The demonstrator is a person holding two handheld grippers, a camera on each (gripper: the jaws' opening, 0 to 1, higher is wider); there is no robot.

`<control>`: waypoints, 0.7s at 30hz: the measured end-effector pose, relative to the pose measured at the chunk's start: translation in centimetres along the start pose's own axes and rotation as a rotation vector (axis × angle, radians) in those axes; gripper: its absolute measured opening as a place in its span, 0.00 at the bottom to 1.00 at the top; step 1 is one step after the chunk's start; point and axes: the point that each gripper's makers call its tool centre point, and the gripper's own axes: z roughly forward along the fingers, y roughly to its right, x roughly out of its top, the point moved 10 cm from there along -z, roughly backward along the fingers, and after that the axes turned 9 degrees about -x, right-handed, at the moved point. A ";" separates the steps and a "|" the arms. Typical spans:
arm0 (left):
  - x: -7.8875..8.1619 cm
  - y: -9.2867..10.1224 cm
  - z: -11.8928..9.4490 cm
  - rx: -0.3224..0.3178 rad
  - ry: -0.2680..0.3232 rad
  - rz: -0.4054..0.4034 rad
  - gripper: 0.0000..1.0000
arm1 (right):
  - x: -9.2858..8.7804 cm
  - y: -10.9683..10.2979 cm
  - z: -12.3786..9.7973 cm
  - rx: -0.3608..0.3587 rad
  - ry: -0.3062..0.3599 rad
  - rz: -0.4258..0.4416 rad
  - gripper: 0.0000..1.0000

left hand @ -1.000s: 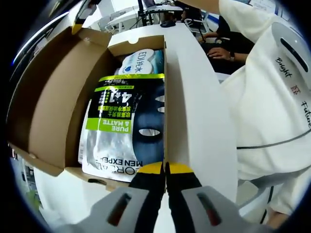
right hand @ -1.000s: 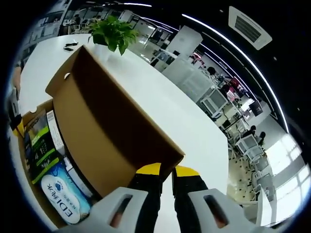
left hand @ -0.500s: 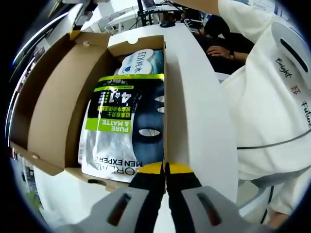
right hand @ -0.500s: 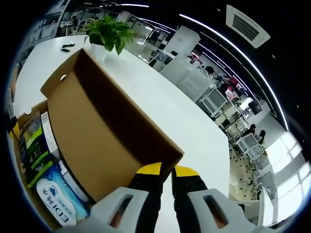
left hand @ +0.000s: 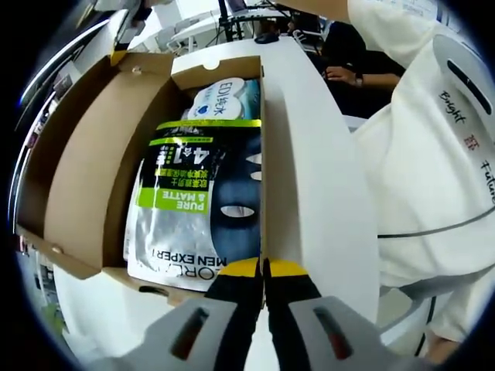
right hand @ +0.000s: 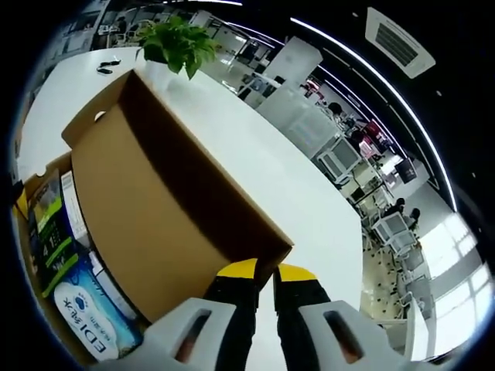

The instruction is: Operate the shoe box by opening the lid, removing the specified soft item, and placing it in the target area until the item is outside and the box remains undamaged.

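The shoe box stands open on a white table. Its brown lid [left hand: 77, 170] leans back to the left. Inside lies a black, silver and green face-mask packet [left hand: 193, 209], with a blue-and-white EDI pack [left hand: 224, 97] at the far end. My left gripper [left hand: 263, 269] is shut on the near end of the box's right wall [left hand: 261, 154]. The right gripper [right hand: 264, 270] is shut on the corner of the lid [right hand: 155, 201], holding it up. That gripper [left hand: 124, 42] also appears at the lid's far corner. The packet [right hand: 50, 224] and EDI pack [right hand: 81, 313] lie below the lid.
A person in a white printed top [left hand: 433, 154] stands close on the right of the box. Another person's hand [left hand: 344, 76] rests at a desk behind. A potted plant [right hand: 174, 50] stands on the long white table [right hand: 255, 162] beyond the lid.
The lid has swung a little further back with the right gripper. The box, the packets and the left gripper have stayed put.
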 end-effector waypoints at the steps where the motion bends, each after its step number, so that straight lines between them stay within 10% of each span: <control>1: 0.0 0.0 0.0 0.002 0.001 -0.001 0.01 | 0.0 -0.1 0.0 -0.007 0.000 -0.007 0.04; 21: 0.0 0.1 0.1 0.000 -0.002 -0.005 0.01 | -0.1 0.5 2.0 0.044 -0.007 0.014 0.04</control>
